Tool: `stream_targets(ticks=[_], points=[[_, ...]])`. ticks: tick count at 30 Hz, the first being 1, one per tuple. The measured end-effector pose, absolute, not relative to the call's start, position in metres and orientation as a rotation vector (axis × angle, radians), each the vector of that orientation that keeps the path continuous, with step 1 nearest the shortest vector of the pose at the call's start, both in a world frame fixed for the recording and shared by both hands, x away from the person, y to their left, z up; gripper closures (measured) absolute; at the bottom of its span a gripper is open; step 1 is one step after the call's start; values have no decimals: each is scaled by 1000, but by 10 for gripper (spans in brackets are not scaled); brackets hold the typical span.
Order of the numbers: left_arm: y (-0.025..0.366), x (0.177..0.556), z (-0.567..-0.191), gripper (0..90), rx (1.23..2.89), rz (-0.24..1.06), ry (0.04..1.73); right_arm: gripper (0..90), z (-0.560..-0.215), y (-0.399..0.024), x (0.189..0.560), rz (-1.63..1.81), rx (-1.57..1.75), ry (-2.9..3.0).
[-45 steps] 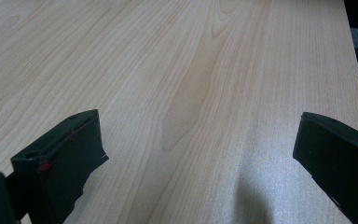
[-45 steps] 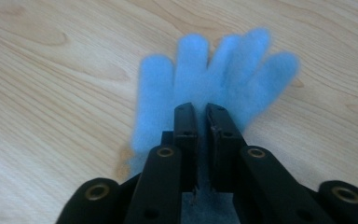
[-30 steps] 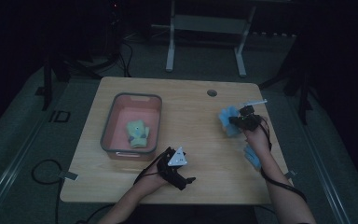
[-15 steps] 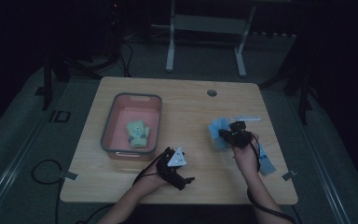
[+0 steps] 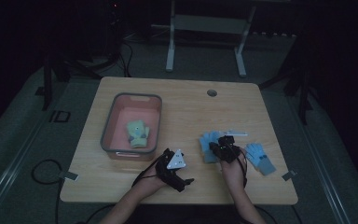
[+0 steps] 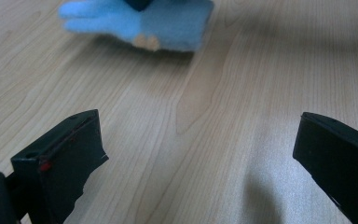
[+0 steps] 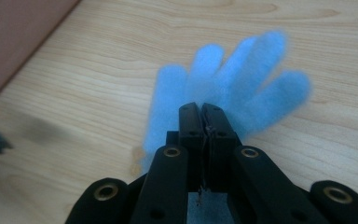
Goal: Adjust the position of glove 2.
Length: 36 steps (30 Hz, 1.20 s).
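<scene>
One pale wooden tabletop point(image 5: 191, 107) with rounded corners carries everything, with a round hole at its twelve o'clock edge. One pink rectangular plastic bin point(image 5: 131, 125) with a grey rim sits toward nine o'clock, and inside it lies one yellow-green knitted glove point(image 5: 137, 134). Two light blue fuzzy knitted gloves lie toward four o'clock: the held blue glove point(image 7: 233, 88), five fingers spread flat on the wood, carries a small tan patch near its cuff, and the second blue glove point(image 5: 260, 158) lies just beside it toward three o'clock. No writing can be read anywhere. The right tool point(image 7: 201, 114) has its jaws pressed together on the held glove's cuff. The left tool point(image 6: 196, 154), near six o'clock, stands with jaws wide apart over bare wood.
</scene>
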<state>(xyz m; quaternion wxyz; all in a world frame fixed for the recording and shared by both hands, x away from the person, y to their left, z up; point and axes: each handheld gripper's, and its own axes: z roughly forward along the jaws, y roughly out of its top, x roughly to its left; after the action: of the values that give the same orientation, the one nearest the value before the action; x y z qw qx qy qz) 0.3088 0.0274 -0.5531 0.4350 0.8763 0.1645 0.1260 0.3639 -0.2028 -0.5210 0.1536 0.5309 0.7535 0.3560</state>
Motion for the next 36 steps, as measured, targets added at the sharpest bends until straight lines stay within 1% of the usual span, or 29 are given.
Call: stream_targets(ticks=[6,12,14,15,21,27,33,36], points=[[29,309,-553,16,2177,309,412,862,-534,-206,372,981,1563,2120],[29,310,-554,16,2180,306,411,794,-545,-210,375,974,1593,2109],[28,309,-554,16,2181,304,410,759,-544,-211,375,977,1591,2110],[28,309,-554,16,2181,302,410,726,-542,-211,375,980,1593,2110],[29,310,-554,16,2180,301,410,655,-527,-222,375,1001,1550,2111],[28,310,-554,16,2181,297,408,659,-506,-245,375,1023,1410,2166],[28,310,-555,16,2182,295,408,667,-489,-281,378,1076,1293,2233],[28,310,-555,16,2181,294,408,665,-488,-301,376,1086,1232,2268]])
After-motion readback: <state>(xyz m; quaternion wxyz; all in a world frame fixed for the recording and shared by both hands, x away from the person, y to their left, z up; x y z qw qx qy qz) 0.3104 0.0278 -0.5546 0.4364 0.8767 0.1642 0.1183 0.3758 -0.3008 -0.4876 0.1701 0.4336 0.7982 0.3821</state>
